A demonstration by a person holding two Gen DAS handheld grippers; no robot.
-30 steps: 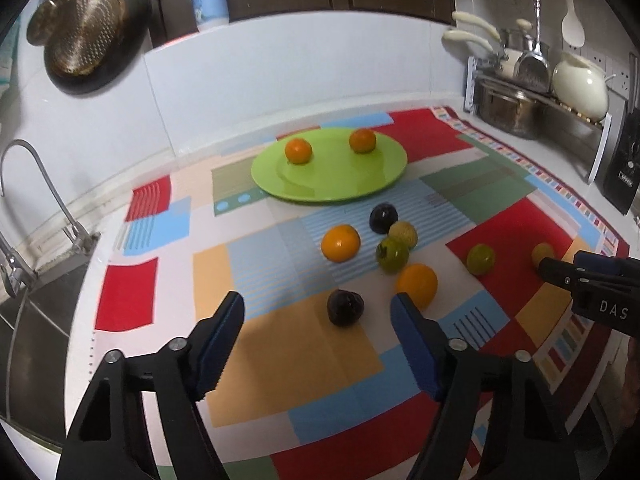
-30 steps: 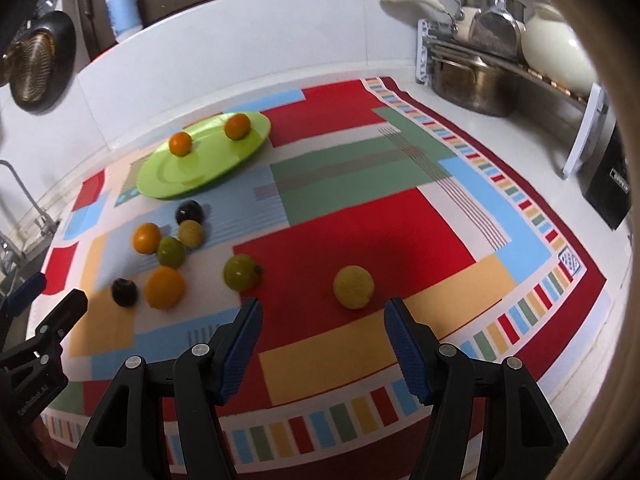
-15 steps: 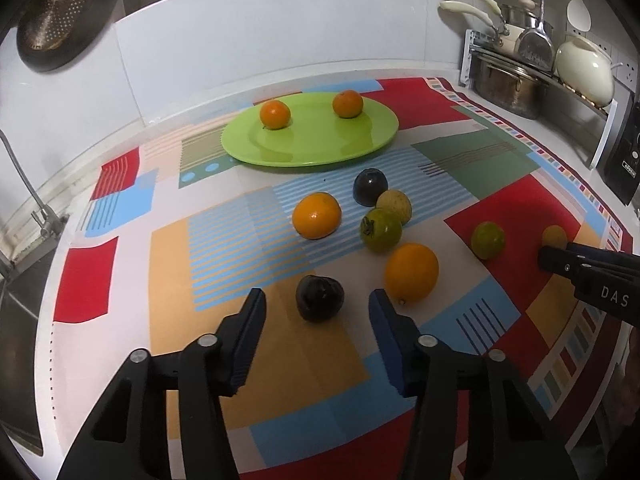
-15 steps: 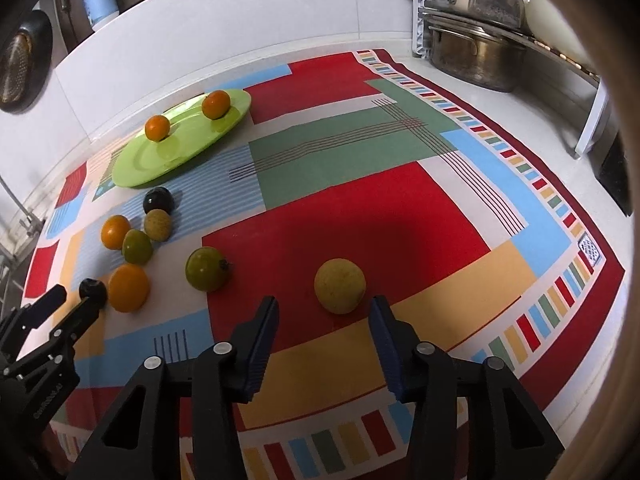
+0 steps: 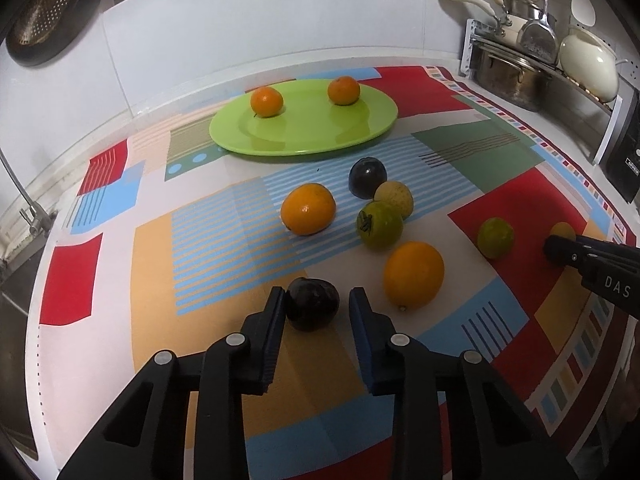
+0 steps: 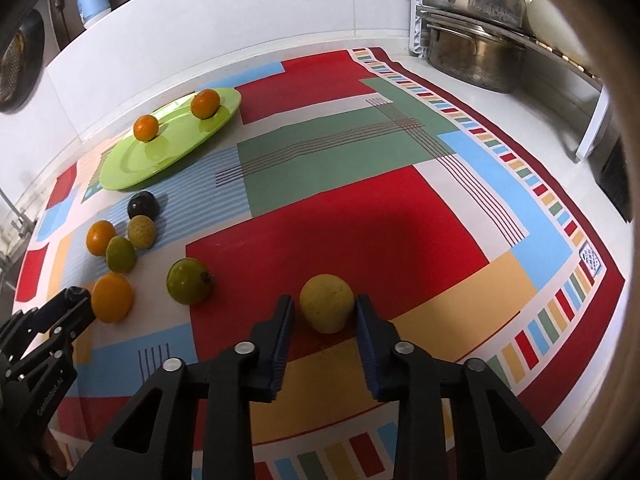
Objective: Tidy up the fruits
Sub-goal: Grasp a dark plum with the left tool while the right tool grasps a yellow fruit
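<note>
My left gripper (image 5: 317, 294) straddles a dark plum (image 5: 312, 310) on the patterned mat; its jaws are closing, the left pad touches the fruit and a sliver of gap shows at the right pad. My right gripper (image 6: 324, 300) is shut on a yellow-green round fruit (image 6: 326, 308) lying on the red patch. A green plate (image 5: 304, 136) at the back holds two small tangerines (image 5: 267, 101). Loose on the mat between are two oranges (image 5: 413, 274), another dark plum (image 5: 367, 178), a pale fruit (image 5: 394, 199) and two green fruits (image 5: 379, 225).
A patterned mat (image 6: 360, 220) covers the counter. A dish rack with a steel pot (image 6: 476, 60) and pans stands at the back right. A sink and tap (image 5: 24, 208) lie off the left edge. A colander (image 5: 44, 8) hangs on the back wall.
Both grippers sank toward the mat and narrowed from wide open. The left one now flanks the dark plum; the right one has closed around the yellow-green fruit.
</note>
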